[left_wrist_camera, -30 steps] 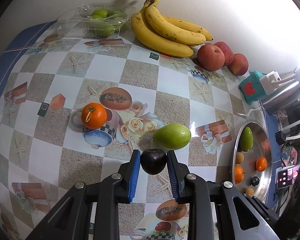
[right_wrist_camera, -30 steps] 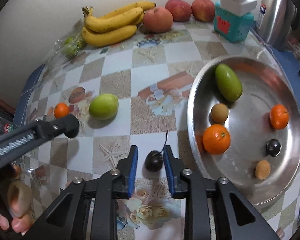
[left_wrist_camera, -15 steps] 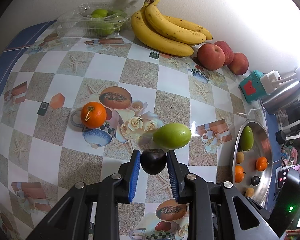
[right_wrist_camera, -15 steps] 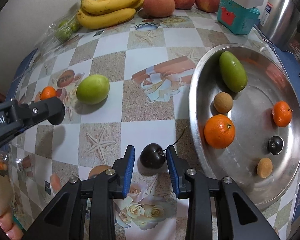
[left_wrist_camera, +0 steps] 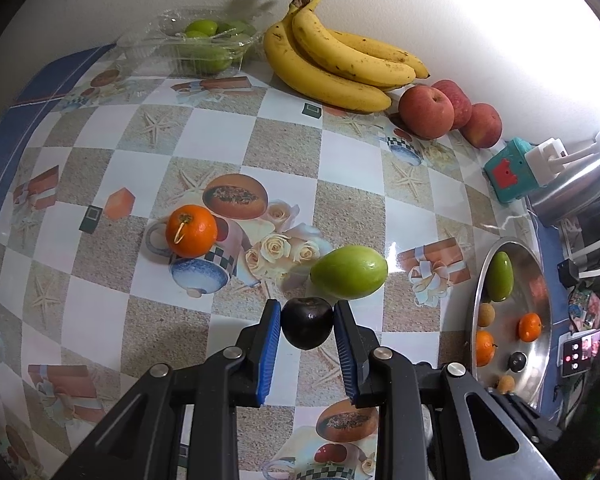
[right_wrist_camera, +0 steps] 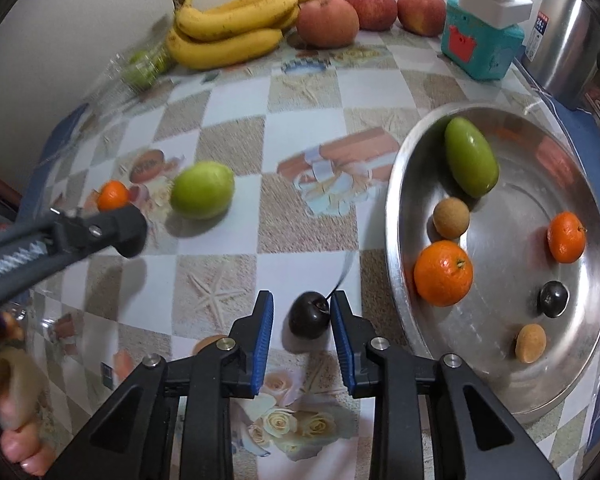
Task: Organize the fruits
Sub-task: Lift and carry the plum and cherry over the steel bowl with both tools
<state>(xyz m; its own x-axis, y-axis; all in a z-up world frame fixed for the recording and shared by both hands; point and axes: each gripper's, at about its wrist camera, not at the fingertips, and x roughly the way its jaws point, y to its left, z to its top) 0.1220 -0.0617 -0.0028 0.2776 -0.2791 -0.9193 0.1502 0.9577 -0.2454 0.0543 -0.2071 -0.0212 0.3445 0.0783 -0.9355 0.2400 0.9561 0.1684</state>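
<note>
teal box [right_wrist_camera: 480, 48] with white plug [right_wrist_camera: 494, 0] near the wall; steel kettle [right_wrist_camera: 568, 40] beside it; phone [left_wrist_camera: 582, 350] at the edge

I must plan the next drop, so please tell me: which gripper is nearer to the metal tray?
Right. The right gripper, jaws closing around a dark cherry, is just beside the metal tray rim. The left gripper is farther, by the green fruit.

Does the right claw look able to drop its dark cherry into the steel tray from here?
Probably yes: the round steel tray lies just beside the right claw, which is closing around the dark cherry, with nothing between them.
</note>
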